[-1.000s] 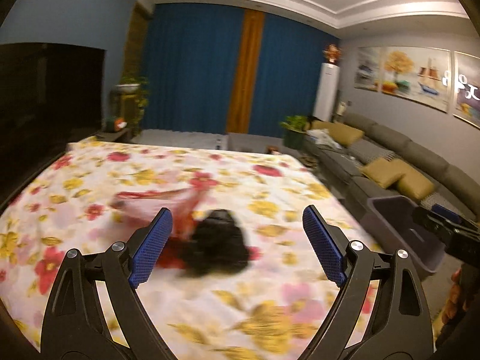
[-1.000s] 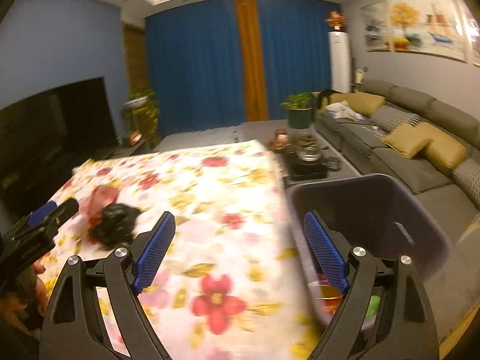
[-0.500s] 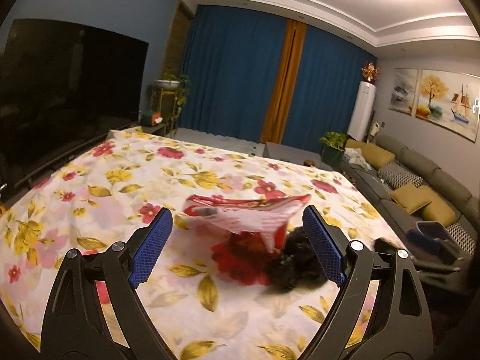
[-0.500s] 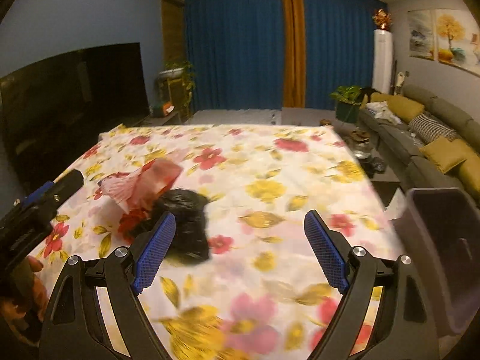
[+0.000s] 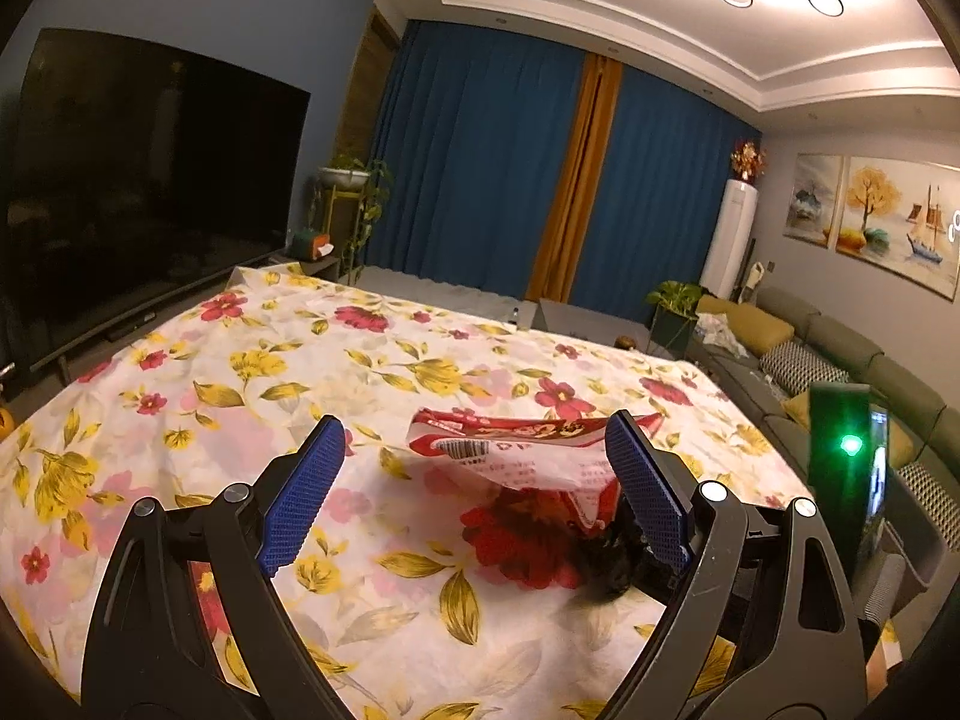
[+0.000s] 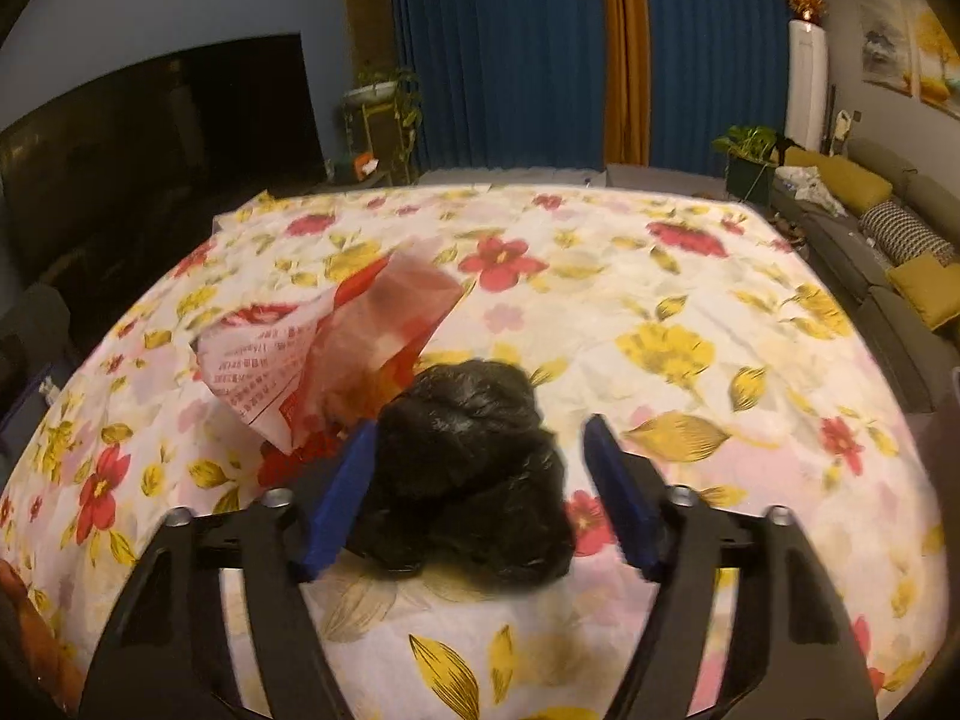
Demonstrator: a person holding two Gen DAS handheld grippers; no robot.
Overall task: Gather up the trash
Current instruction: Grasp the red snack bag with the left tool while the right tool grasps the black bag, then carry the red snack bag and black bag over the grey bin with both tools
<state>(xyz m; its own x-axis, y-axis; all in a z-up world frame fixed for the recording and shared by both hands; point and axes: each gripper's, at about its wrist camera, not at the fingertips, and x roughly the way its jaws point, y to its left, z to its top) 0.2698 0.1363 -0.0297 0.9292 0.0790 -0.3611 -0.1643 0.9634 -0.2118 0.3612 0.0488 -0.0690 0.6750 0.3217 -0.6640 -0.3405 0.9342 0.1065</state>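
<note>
Since a second ago the right gripper (image 6: 477, 480) has swung away from the grey bin and come down over the crumpled black bag (image 6: 474, 468), its jaws just now closing; the bag sits between the blue pads, the left pad at its edge, the right pad still a gap away, so nothing is clenched yet. The left gripper (image 5: 474, 492) has slid across the cloth and stands wide open and empty, the red-and-white wrapper (image 5: 522, 450) lying ahead between its fingers. Wrapper and bag lie touching on the floral tablecloth (image 6: 690, 312). From left to right the room shows a dark television (image 5: 150, 180), blue curtains (image 5: 480, 156), and a grey sofa (image 5: 840, 348) with yellow cushions.
</note>
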